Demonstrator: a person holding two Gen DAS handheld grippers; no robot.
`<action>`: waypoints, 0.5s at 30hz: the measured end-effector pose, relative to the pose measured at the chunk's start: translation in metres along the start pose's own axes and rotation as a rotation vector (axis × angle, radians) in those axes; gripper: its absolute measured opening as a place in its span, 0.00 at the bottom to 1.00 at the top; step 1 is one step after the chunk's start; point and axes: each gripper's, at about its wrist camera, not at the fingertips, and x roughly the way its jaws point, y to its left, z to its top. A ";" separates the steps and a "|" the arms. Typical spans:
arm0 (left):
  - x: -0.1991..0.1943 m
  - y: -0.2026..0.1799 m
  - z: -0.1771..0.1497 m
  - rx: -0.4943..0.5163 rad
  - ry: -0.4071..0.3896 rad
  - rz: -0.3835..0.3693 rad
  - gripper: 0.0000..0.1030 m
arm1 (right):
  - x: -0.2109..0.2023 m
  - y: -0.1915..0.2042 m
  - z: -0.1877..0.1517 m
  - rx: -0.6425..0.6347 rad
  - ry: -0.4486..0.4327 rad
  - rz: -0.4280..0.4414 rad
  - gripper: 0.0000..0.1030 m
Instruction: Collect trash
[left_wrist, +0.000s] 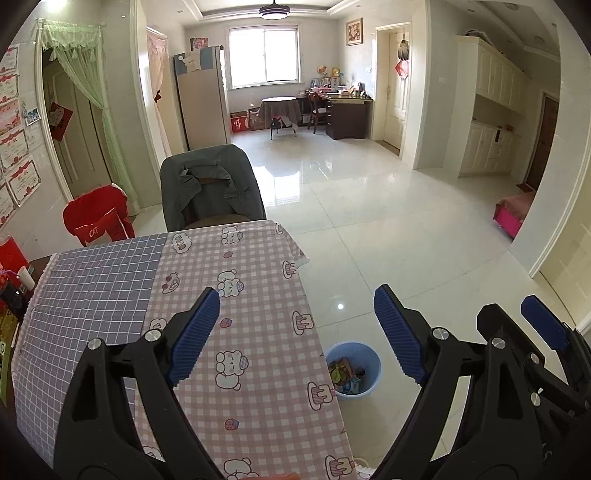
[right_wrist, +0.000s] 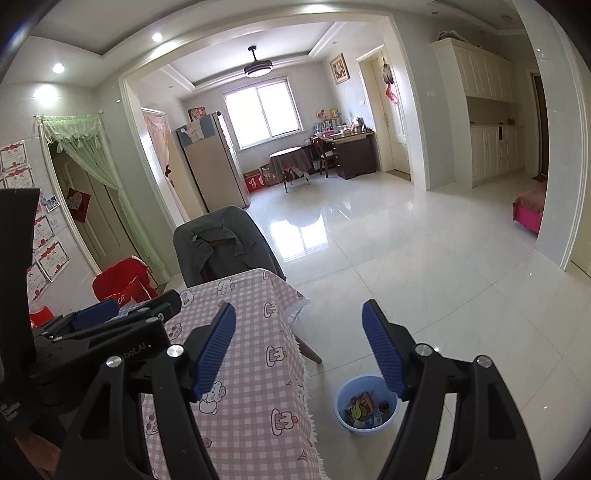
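Several crumpled wrappers and cartons already lie in the blue wastebasket, which stands on the tiled floor just beside the table's corner, below the hanging edge of the pink checked tablecloth. No loose trash shows on the cloth in either view. The left gripper hangs over the table edge with its blue pads wide apart and nothing between them; the right gripper is likewise parted and empty, above the cloth's fringe and the basket. A chair draped with a grey jacket stands at the table's far end. The likeliest slip, I judge, is a pad snagging the fringed cloth, or a gripper knocking the light basket over.
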 end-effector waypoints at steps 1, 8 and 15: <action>0.001 0.000 0.000 -0.001 0.004 0.001 0.82 | 0.000 0.000 -0.002 0.002 0.002 0.002 0.68; 0.003 -0.002 0.002 0.002 0.018 0.016 0.82 | 0.000 -0.003 -0.002 0.006 0.010 0.004 0.68; 0.002 -0.003 0.003 -0.006 0.025 0.022 0.82 | -0.001 -0.002 -0.002 0.007 0.016 0.005 0.68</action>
